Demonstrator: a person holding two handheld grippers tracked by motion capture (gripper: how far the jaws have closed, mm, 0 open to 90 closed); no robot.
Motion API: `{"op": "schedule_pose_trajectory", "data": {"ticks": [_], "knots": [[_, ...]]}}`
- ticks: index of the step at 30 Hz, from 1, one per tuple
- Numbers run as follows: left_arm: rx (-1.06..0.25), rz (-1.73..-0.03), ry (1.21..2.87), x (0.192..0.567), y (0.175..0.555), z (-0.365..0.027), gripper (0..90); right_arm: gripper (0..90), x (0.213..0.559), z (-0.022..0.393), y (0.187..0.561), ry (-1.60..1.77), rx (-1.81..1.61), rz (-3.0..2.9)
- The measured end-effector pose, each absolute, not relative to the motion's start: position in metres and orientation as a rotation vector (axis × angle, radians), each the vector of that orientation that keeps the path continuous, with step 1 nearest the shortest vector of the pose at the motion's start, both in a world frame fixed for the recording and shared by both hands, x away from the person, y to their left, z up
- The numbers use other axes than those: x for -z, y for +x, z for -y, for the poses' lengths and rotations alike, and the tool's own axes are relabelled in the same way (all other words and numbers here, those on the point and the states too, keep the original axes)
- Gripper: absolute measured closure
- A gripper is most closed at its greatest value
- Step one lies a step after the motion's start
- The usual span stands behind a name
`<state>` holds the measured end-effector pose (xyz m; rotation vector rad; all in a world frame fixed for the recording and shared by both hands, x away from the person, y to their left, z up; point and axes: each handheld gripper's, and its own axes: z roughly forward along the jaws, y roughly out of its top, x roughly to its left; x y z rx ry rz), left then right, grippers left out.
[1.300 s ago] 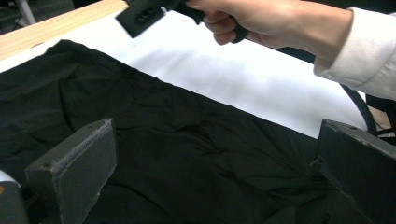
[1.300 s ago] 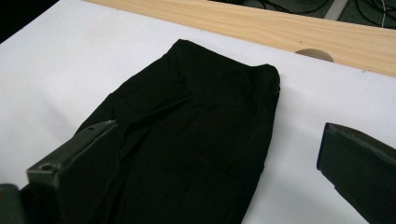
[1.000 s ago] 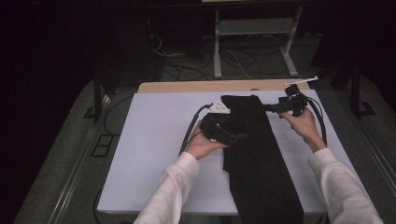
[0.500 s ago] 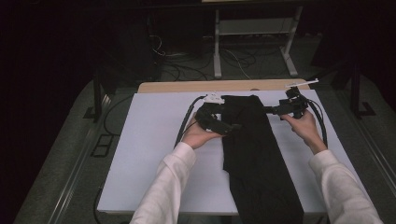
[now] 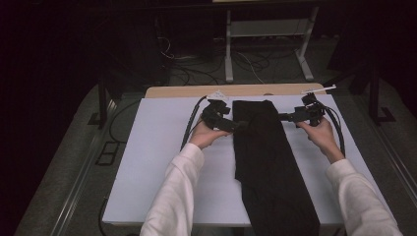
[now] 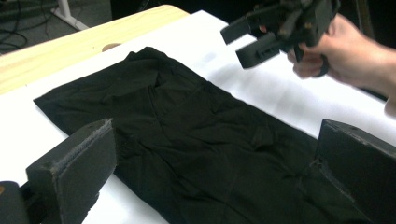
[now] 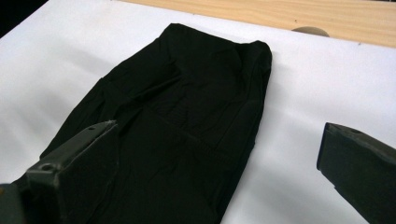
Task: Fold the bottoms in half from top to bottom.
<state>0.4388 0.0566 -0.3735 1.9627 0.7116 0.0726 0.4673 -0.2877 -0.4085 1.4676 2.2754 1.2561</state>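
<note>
A black garment [image 5: 263,147], folded into a long strip, lies flat on the white tabletop [image 5: 157,147] and runs from the far edge to the near edge. My left gripper [image 5: 239,126] sits at the strip's upper left edge, open, with the cloth [image 6: 187,130] spread below its wide jaws. My right gripper [image 5: 283,117] hovers at the upper right edge, also open and empty. In the right gripper view the garment's far end [image 7: 187,93] lies under the left jaw. The left gripper view shows the right gripper [image 6: 261,35] above the table, held in a hand.
A bare wooden strip [image 5: 187,91] borders the table's far edge. Cables [image 5: 189,125] trail from both grippers across the table. Beyond the table stand a metal frame [image 5: 228,49] and floor cables in the dark. White surface lies free to the left of the garment.
My left gripper has moved from over the garment toward the far left, to its upper left edge. The garment's top now lies straight and flat. The right gripper barely shifted.
</note>
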Motion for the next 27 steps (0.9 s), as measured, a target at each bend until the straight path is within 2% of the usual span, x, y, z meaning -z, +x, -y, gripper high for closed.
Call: {"op": "schedule_pose_trajectory", "data": {"ticks": [27], "knots": [[-0.064,-0.937,1.951,0.402,0.492,-0.063,0.0,0.0,0.429,0.295,0.487,1.585,-1.227,-2.252]]}}
